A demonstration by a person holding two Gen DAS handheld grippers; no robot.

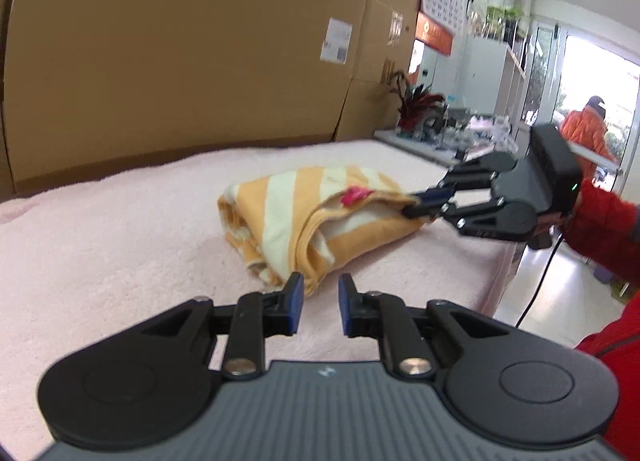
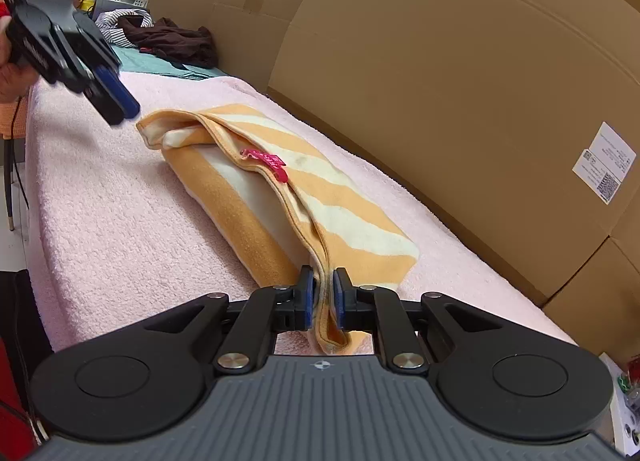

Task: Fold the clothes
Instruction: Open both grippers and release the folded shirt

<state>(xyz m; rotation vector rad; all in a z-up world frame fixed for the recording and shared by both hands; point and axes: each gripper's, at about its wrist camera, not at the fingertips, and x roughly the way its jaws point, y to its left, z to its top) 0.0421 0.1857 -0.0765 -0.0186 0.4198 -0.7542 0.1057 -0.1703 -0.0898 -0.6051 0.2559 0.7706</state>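
An orange and cream striped towel with a pink tag lies folded in a bundle on the pink fleece table cover. It also shows in the right wrist view. My right gripper is shut on the towel's near edge; in the left wrist view the right gripper pinches the towel's right end. My left gripper is open and empty, just in front of the towel's near corner. In the right wrist view the left gripper hovers above the towel's far end.
Large cardboard boxes stand along the back of the table. A pile of dark and striped clothes lies at the table's far end. A side table with small items stands past the right edge. The cover's edge drops off at the right.
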